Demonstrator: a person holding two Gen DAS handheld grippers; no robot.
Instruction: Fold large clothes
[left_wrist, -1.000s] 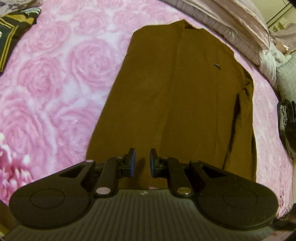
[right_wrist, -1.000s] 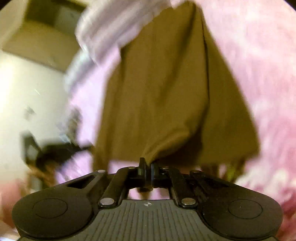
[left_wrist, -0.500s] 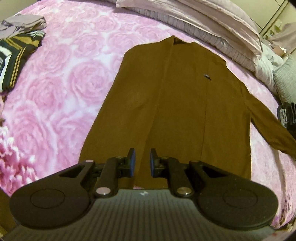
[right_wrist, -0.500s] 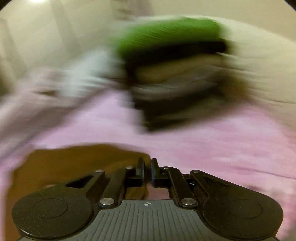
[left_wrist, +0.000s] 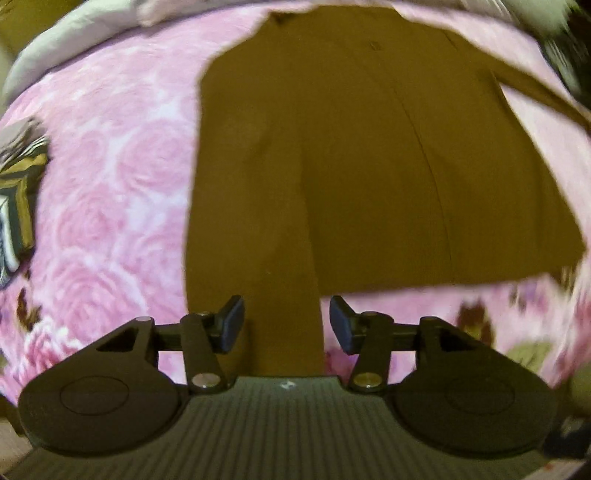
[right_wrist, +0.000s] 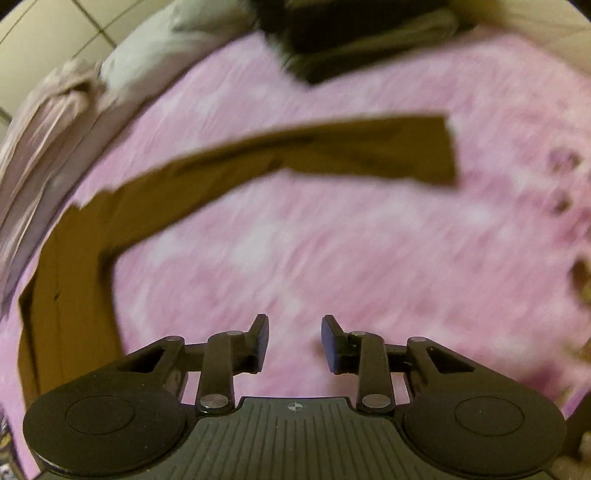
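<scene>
Lengthwise, the brown garment (left_wrist: 362, 155) runs away from both grippers, whose jaws have just opened, empty.

Dim warm light, motion blur, fisheye-warped edges.

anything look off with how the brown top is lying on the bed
The brown top lies flat, but one sleeve sticks out sideways across the pink bedspread, not folded in. Nothing looks damaged.

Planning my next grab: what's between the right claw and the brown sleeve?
Only bare pink bedspread between the open right claw and the brown sleeve, per the right wrist view.
</scene>
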